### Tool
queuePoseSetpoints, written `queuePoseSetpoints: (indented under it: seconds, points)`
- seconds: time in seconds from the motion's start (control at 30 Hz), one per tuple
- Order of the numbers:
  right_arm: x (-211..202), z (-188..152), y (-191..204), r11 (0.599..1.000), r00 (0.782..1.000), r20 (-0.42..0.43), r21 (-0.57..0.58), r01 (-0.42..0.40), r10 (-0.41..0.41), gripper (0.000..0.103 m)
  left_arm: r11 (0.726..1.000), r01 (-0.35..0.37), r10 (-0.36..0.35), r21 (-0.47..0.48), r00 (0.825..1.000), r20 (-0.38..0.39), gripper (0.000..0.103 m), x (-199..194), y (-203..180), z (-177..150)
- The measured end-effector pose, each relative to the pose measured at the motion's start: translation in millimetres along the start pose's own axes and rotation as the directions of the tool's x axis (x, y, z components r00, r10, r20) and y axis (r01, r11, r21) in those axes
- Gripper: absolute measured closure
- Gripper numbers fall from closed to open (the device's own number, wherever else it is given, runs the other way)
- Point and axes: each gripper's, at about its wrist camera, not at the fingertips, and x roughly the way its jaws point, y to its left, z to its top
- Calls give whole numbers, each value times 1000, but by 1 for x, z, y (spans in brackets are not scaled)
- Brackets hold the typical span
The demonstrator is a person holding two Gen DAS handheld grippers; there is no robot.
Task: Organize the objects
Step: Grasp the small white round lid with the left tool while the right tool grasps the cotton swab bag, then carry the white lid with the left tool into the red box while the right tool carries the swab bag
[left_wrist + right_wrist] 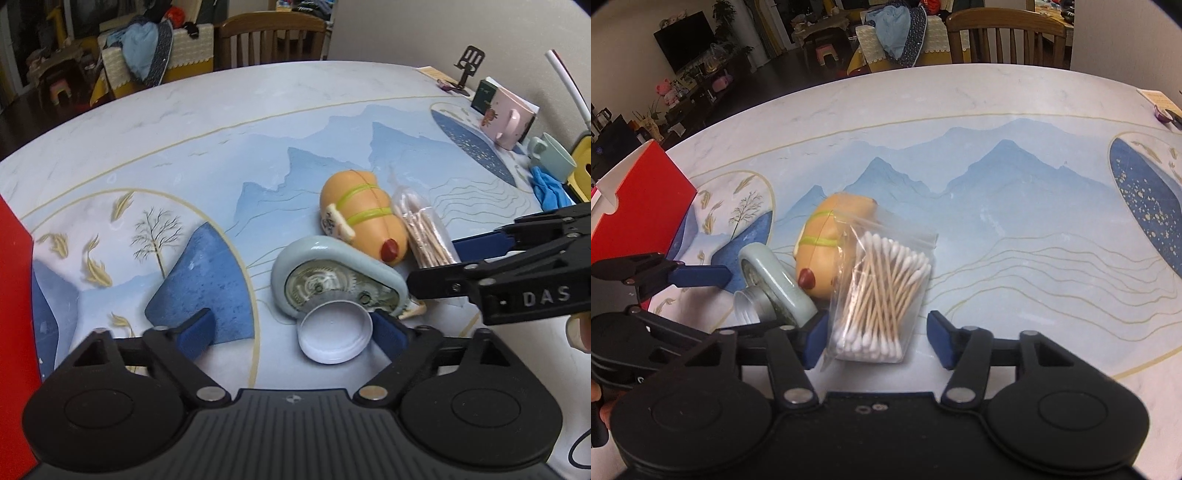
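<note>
Left gripper point(291, 338) jaws wide, nothing gripped: white cap point(335, 332) lies on the table point(258, 122) between its pads, closer to the right pad, pale-green tape dispenser point(332, 280) touching just ahead of it. Right gripper point(877, 338) partly open, straddling the near end of the cotton swab bag point(882, 291), pads not pressing it. Orange hotdog toy point(827, 243) ahead-left of that bag, touching it. Red box point(646, 206) far left

On the table point(1015, 96) we saw the swab bag point(882, 295) leaning against the toy point(827, 236) at its left; the tape dispenser point(332, 273) lay before the toy, the cap point(334, 332) nearest, touching it.
</note>
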Motion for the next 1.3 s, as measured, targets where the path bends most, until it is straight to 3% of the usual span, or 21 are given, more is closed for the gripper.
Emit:
queuePoseSetpoints:
  seconds: [0.2, 0.27, 0.47, 0.87, 1.3]
  points:
    - [-1, -1, 2, 1000, 1000, 4, -4, 5, -5, 60, 1000, 7, -6, -9, 1000, 17, 59, -5, 0, -1]
    - [-2, -1, 3, 1000, 1000, 9, -9, 15, -14, 64, 1000, 9, -8, -27, 1000, 17, 65, -6, 3, -1]
    - [-9, -8, 5, 998, 998, 27, -18, 52, -52, 73, 999, -8, 8, -36, 1000, 16, 65, -11, 3, -6]
    - [-48, -34, 7, 999, 998, 46, 15, 45, -45, 74, 997, -19, 20, -77, 1000, 20, 65, -39, 1, -23]
    - [-89, -49, 62, 998, 1000, 24, -64, -19, 21, 74, 990, 20, -14, -139, 999, 41, 65, -94, 10, -44]
